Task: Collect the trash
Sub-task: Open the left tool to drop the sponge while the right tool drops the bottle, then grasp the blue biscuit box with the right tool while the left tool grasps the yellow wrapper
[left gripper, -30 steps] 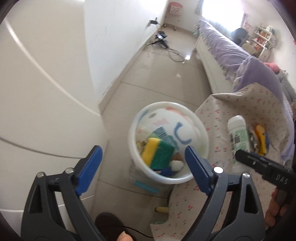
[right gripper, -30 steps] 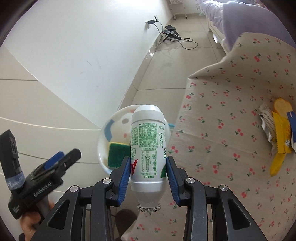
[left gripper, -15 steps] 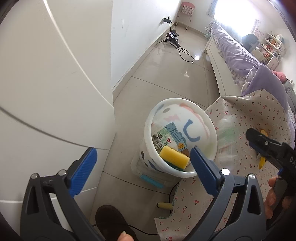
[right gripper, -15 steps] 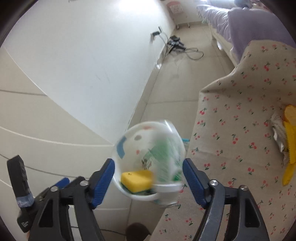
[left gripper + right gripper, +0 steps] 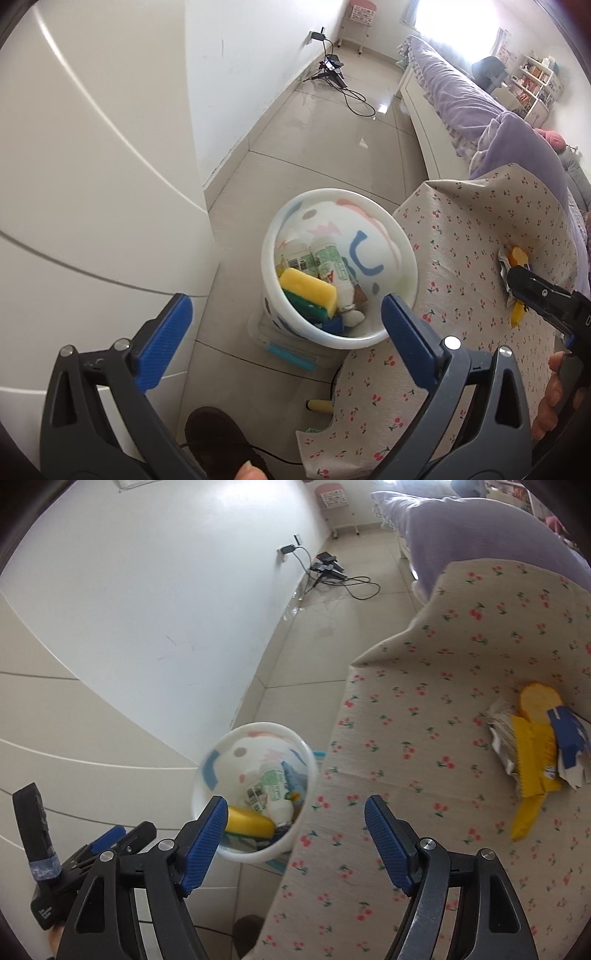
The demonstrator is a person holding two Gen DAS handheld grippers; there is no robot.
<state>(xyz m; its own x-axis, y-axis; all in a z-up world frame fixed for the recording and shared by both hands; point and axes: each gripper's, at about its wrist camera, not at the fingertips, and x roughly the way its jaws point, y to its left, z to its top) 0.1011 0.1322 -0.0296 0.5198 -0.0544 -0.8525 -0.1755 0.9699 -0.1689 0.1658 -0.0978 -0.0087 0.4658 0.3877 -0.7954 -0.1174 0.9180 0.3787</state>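
Tiled floor with bin (image 5: 400, 240) holding bottle (image 5: 332, 267) and sponge (image 5: 308, 291); left gripper (image 5: 284, 336) and right gripper (image 5: 295, 836) both spread, empty, wrappers (image 5: 535, 753) perhaps on cloth (image 5: 424, 709).

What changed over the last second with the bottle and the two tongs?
The right tongs let go of the white bottle; it now lies inside the white bin beside the yellow sponge. Those tongs went from shut to open. The left tongs stayed open and empty; the yellow wrappers remain on the cherry-print cloth.

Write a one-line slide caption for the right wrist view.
Open right hand-held gripper above a white bin holding a bottle and sponge; wrappers remain on the cherry-print cloth.
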